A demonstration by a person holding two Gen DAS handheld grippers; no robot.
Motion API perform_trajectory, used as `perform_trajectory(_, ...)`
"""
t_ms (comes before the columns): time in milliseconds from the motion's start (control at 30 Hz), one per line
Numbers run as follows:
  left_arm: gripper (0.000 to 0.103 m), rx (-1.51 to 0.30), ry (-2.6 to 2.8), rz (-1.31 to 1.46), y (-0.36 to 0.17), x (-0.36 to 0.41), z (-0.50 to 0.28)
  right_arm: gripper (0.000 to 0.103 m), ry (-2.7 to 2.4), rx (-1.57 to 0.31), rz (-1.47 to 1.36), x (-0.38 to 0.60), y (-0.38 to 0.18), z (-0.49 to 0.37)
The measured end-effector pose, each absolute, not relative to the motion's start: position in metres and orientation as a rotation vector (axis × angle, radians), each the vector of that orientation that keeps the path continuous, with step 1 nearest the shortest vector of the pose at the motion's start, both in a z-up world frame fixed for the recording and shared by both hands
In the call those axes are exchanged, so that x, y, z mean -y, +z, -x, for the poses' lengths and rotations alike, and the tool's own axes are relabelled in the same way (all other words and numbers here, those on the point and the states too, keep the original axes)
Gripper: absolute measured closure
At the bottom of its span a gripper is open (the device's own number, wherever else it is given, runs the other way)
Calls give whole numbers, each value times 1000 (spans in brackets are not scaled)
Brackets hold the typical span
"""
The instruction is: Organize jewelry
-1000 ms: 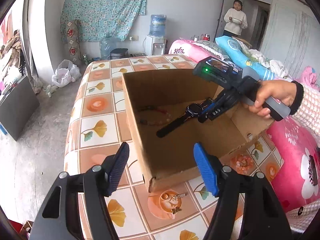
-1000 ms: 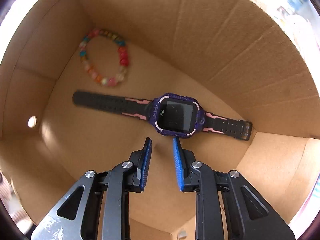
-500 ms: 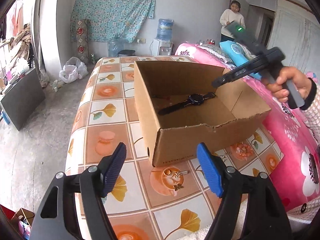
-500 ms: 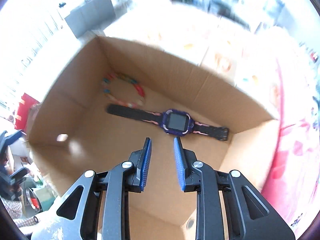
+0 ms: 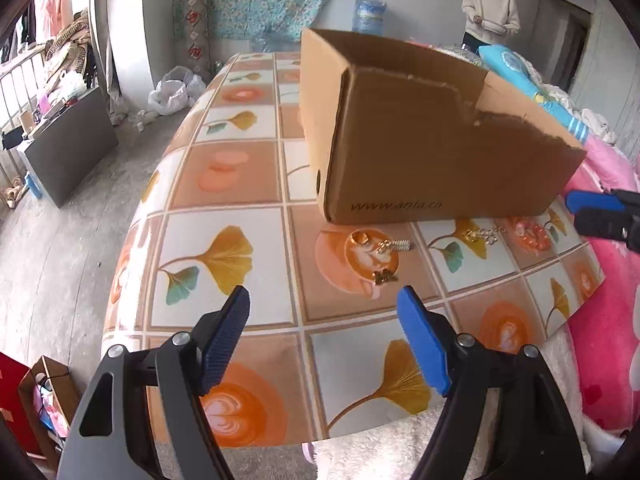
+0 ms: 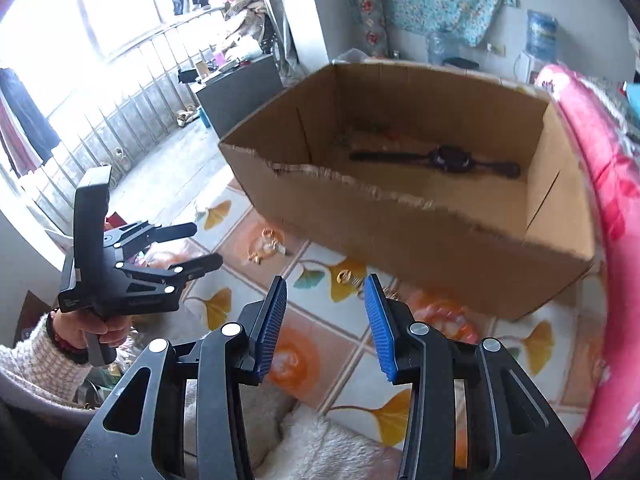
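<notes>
Covering the whole surface, a tiled table point(image 5: 224, 176) with leaf and flower squares. Standing at its far side, toward one o'clock, a cardboard box point(image 5: 420, 152) with a watch point(image 6: 444, 159) lying inside. Scattered just before the box, at twelve o'clock, small gold jewelry point(image 5: 378, 252). Spread wide and empty, left gripper point(image 5: 324, 332). Opening with nothing between, right gripper point(image 6: 326, 312).

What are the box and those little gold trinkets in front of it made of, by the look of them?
Box: plain brown corrugated cardboard, matte; its torn top edge shows ragged fluting. Trinkets: probably gold-toned metal, since they glint; one has a small silvery spring-like coil. Whether they are solid or plated cannot be told.
</notes>
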State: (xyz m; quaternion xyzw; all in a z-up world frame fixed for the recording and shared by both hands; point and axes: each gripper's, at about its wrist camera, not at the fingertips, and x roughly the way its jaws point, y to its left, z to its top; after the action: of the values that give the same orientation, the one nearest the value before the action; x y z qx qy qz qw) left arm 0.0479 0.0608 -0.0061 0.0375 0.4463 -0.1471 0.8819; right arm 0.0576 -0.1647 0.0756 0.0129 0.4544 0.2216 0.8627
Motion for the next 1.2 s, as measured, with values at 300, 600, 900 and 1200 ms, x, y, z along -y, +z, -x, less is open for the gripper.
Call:
perform_trajectory(300, 15, -947, -196, -165, -25, -55, -50, 60, 281, -982, 51, 132, 7, -38)
perform_trajectory(600, 5, -915, -179, -162, -28, -60, -48, 24, 210, -930, 104, 119, 4, -30)
perform_trajectory(900, 5, -948, -205, -159, -28, -61, -57, 8, 175, -943, 80, 122, -1, -33)
perform_trajectory(1200, 5, -977, -200, -162, -29, -60, -63, 8, 162, -942, 69, 120, -18, -35)
